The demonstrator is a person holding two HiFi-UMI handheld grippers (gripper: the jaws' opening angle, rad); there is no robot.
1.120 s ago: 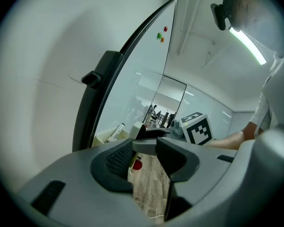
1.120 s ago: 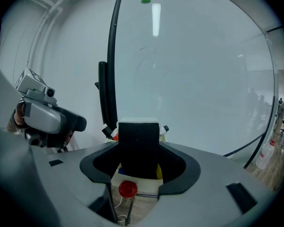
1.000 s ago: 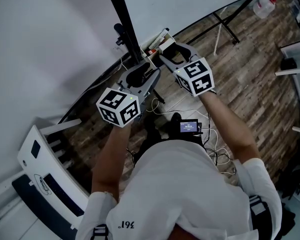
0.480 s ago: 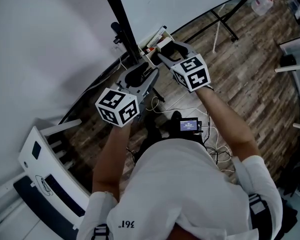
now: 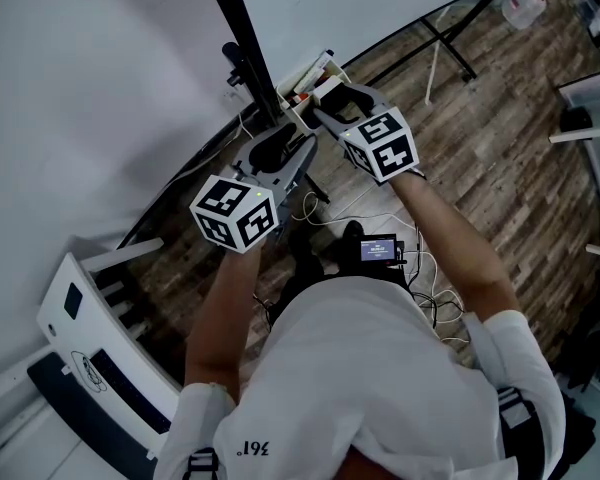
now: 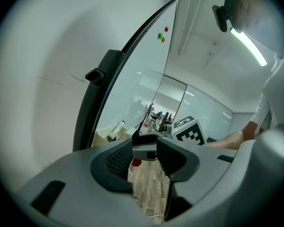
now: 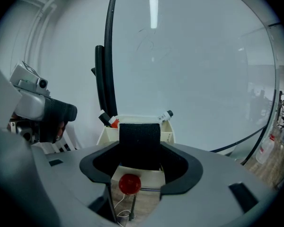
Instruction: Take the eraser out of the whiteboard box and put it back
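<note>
Since a second ago the right gripper [image 7: 140,161] has been carried slightly toward 11 o'clock in the head view, nearer the whiteboard box [image 7: 108,135]; the left gripper [image 6: 144,162] has barely been shifted. The black eraser [image 7: 139,143] is clenched between the right jaws and held before the cream box; contact cannot be told. Markers [image 7: 164,116] are seen at 11 and 1 o'clock of it, a red knob [image 7: 129,183] at 6 o'clock. The left jaws are held apart, gripping nothing
</note>
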